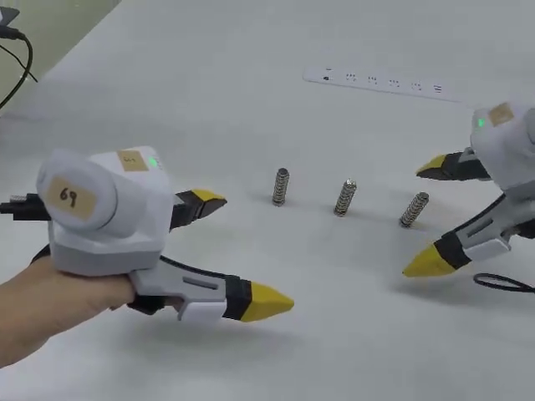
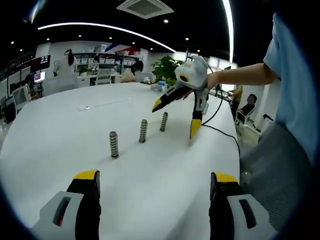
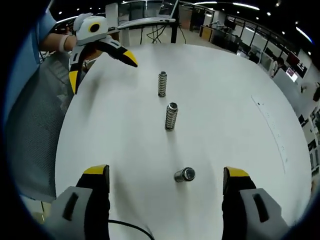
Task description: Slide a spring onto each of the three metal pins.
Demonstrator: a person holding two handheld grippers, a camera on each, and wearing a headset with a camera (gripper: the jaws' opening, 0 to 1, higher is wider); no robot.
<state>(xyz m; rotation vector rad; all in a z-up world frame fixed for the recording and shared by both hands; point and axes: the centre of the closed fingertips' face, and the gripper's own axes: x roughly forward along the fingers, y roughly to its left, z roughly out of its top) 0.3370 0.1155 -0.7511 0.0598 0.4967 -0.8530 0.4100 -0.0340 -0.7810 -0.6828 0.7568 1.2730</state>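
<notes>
Three metal pins stand in a row on the white table, each with a coiled spring around it: left [image 1: 281, 186], middle [image 1: 345, 197] and right [image 1: 414, 209], the last one leaning. My left gripper [image 1: 238, 251] is open and empty, well short of the left pin. In its own view [image 2: 155, 177] the row runs away from it [image 2: 114, 144] [image 2: 143, 131] [image 2: 163, 121]. The right gripper [image 1: 428, 215] is open and empty, its jaws standing on either side of the right pin's end of the row. Its own view [image 3: 165, 171] has the nearest pin [image 3: 184, 175] just ahead between the jaws.
A white power strip [image 1: 380, 82] lies at the far side of the table. A black cable [image 1: 501, 282] loops under the right gripper, and another cable [image 1: 21, 58] hangs at the far left edge. The table edge runs close behind both grippers.
</notes>
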